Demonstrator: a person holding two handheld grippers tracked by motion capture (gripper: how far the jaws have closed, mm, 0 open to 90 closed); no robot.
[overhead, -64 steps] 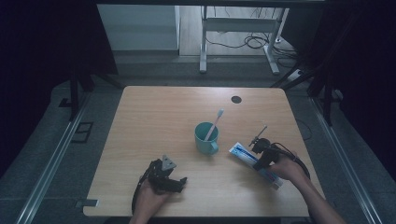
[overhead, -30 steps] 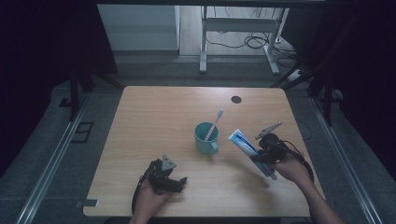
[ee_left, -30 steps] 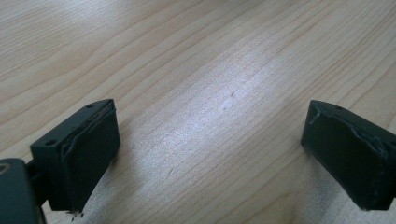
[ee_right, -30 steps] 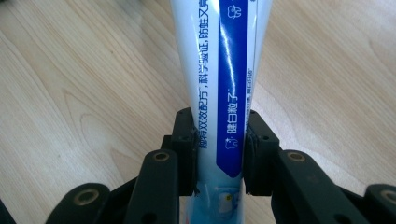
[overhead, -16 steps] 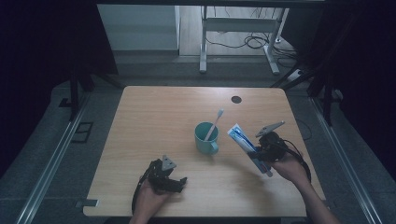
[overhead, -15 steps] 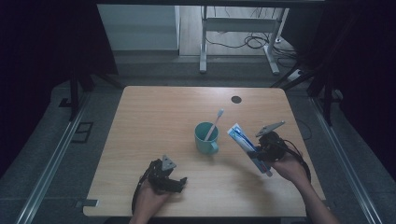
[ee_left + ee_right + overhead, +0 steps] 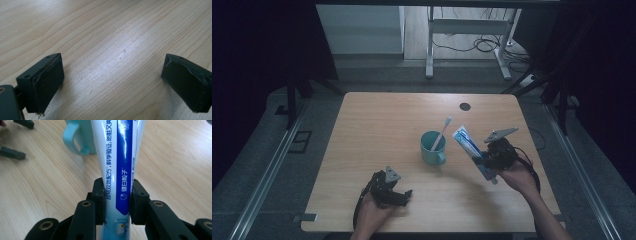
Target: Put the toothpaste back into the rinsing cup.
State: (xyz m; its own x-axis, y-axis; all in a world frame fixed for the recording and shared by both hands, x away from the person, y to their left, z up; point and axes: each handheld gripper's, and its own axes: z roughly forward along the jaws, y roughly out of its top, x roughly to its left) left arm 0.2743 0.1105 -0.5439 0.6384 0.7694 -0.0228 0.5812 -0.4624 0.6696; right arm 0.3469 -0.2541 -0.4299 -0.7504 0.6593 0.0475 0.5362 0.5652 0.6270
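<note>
Nearest the lower edge of the high view, the person's left hand rests on the wooden tabletop (image 7: 377, 125) with the left tongs (image 7: 398, 195) lying low on the wood at lower centre-left; in the left gripper view its two black pads (image 7: 48, 82) stand wide apart with nothing but bare wood grain between them. To the lower right of the high view, the right hand (image 7: 517, 177) holds the right tongs (image 7: 484, 162) raised off the surface, and they are clamped on a tube of toothpaste (image 7: 472, 150), white and light blue with a dark blue stripe. The right gripper view shows both pads pressed against the sides of the tube (image 7: 120, 170) near its lower end, the tube rising up the middle of that frame. In the high view the tube slants from lower right to upper left, its upper end just beside a teal mug (image 7: 432, 147) that stands a little right of the frame's centre. A toothbrush (image 7: 443, 131) leans inside the mug, its head pointing to the upper right. The mug's handle (image 7: 75, 141) appears at the upper left of the right gripper view, behind the tube. Farther back, near the tabletop's far right part, sits a small dark round hole (image 7: 465, 106).
</note>
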